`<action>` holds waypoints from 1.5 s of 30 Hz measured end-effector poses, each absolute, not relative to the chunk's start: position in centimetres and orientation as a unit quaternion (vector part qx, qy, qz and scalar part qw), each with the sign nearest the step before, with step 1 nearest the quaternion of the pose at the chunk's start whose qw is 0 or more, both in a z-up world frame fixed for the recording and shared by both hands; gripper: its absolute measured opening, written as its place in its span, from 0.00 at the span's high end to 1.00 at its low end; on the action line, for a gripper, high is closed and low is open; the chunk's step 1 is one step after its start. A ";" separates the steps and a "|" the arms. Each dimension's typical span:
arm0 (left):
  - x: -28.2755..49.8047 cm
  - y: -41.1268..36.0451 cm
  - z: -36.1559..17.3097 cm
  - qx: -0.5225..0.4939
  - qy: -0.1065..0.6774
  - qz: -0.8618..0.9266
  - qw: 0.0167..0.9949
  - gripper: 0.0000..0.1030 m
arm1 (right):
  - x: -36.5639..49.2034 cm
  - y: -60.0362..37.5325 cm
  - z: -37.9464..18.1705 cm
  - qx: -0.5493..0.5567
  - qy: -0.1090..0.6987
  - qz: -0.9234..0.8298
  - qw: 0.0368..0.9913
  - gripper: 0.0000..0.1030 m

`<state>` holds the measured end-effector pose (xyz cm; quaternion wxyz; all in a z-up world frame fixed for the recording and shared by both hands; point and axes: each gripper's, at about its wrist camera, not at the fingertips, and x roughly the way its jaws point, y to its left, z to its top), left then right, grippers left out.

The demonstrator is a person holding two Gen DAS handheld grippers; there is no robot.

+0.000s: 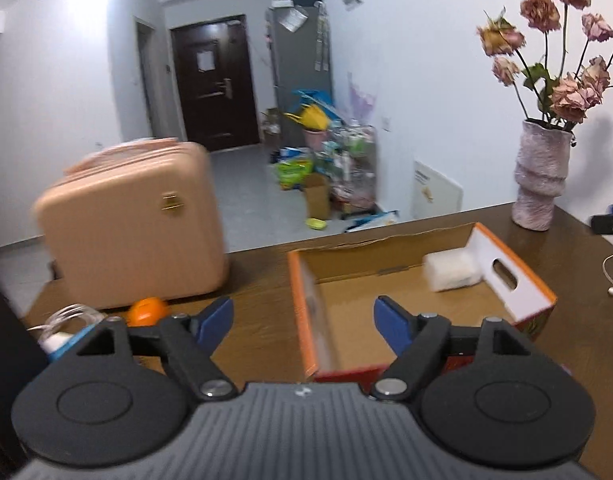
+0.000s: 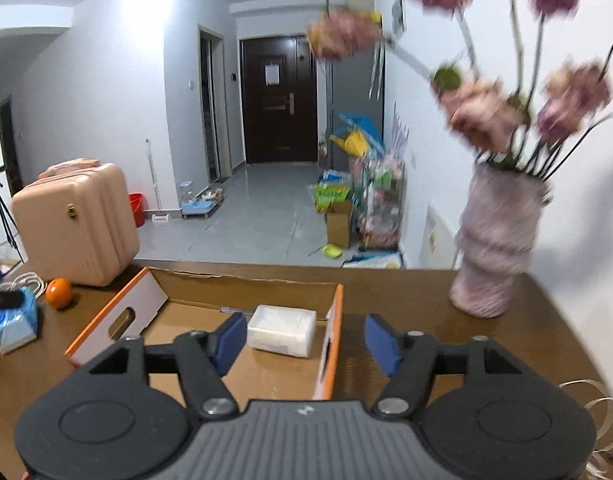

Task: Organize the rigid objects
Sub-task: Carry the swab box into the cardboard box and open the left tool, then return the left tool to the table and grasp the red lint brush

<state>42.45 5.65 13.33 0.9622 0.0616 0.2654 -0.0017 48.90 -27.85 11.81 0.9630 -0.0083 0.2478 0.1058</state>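
An open cardboard box (image 1: 518,280) with orange rims stands on the brown table (image 1: 258,280); it also shows in the right wrist view (image 2: 146,292). A white plastic-wrapped pack (image 1: 452,270) lies inside it at the far right corner, also in the right wrist view (image 2: 282,330). My left gripper (image 1: 304,322) is open and empty, hovering over the box's left wall. My right gripper (image 2: 304,340) is open and empty, straddling the box's right wall. An orange (image 1: 146,312) lies left of the box, seen too in the right wrist view (image 2: 59,292).
A pink suitcase (image 1: 134,224) stands at the table's far left. A pink vase of dried roses (image 1: 540,176) stands at the far right. A blue tissue pack (image 2: 14,320) and white cable (image 2: 24,280) lie left of the orange. Coiled wire (image 2: 602,420) lies right.
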 end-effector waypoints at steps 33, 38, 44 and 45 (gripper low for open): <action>10.1 5.1 1.1 0.010 0.192 0.015 0.981 0.00 | 13.4 -22.0 -0.6 0.012 0.183 0.169 0.968 0.13; 12.7 4.7 0.7 0.011 0.209 0.001 0.978 0.00 | 15.2 -21.8 -1.7 0.012 0.211 0.162 0.964 0.16; 18.3 4.5 -0.3 0.008 0.247 -0.008 0.969 0.03 | 19.5 -22.5 -2.0 0.026 0.239 0.148 0.959 0.25; 19.5 4.6 -0.4 0.002 0.257 -0.008 0.966 0.08 | 20.6 -22.7 -2.0 0.027 0.243 0.142 0.959 0.25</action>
